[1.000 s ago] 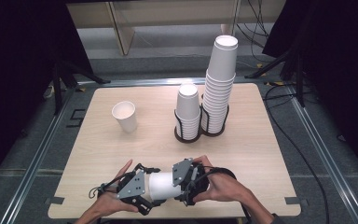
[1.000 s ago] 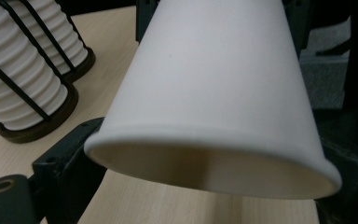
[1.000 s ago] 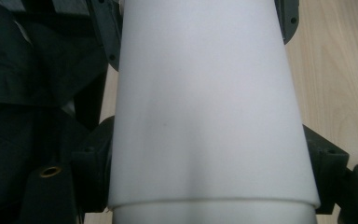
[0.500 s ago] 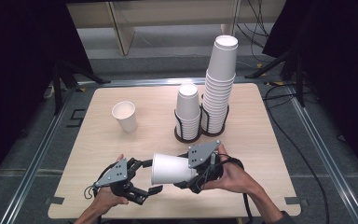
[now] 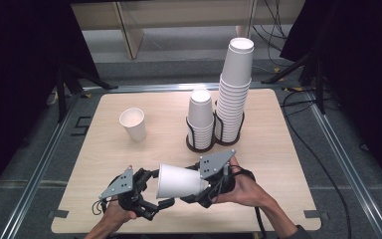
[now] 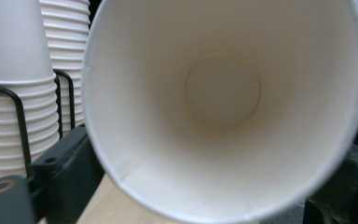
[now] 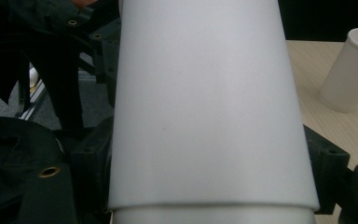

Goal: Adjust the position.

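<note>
1. Left gripper [image 5: 151, 191]: black angular body with a grey three-cornered plate on top, dotted with small fasteners.
2. Right gripper [image 5: 199, 191]: black, with the same grey plate and a black cable trailing from it.
3. In the gripper views, the black jaw blocks carry brass-coloured screw inserts.
4. Forearms are bare; a dark sleeve edge shows at the right elbow.

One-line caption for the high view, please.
Right tool holds a paper cup sideways, mouth toward the open left tool.
</note>
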`<state>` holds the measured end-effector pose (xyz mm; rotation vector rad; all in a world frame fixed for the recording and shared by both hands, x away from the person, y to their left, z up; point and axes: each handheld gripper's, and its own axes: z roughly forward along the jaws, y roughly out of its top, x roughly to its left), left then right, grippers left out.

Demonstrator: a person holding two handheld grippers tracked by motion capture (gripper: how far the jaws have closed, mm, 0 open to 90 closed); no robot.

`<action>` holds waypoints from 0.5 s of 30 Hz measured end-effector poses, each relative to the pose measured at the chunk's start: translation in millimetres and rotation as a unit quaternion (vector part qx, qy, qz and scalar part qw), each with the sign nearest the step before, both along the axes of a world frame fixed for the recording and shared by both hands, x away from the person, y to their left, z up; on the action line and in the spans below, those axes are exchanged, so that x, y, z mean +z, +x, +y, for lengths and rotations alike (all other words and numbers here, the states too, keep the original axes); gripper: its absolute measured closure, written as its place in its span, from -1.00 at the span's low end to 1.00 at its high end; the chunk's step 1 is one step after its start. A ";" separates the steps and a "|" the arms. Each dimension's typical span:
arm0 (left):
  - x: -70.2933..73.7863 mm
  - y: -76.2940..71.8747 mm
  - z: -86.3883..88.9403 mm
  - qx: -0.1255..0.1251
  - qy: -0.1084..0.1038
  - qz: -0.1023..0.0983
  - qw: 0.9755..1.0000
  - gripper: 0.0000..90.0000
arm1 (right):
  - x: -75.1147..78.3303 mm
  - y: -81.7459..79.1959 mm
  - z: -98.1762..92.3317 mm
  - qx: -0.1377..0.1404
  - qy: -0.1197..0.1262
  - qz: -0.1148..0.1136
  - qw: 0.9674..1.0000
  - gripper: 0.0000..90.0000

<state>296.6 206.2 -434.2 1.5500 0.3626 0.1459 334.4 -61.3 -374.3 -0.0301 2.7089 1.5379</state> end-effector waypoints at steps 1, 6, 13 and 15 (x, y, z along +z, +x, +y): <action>0.2 0.2 -0.1 0.001 -0.003 0.002 1.000 -0.95 | -1.1 -1.2 1.1 0.002 -0.002 0.008 1.000 -0.47; 1.0 -1.3 -1.4 0.001 -0.009 0.002 1.000 -1.00 | -5.6 -2.1 5.5 0.009 -0.003 0.014 1.000 -0.47; 0.9 -3.0 -3.3 -0.001 -0.008 -0.002 1.000 -0.93 | -11.3 -1.7 7.8 0.015 -0.004 0.027 1.000 -0.47; 0.8 -2.1 -2.5 -0.005 -0.003 -0.005 1.000 -0.90 | -13.4 0.1 7.6 0.019 -0.002 0.024 1.000 -0.47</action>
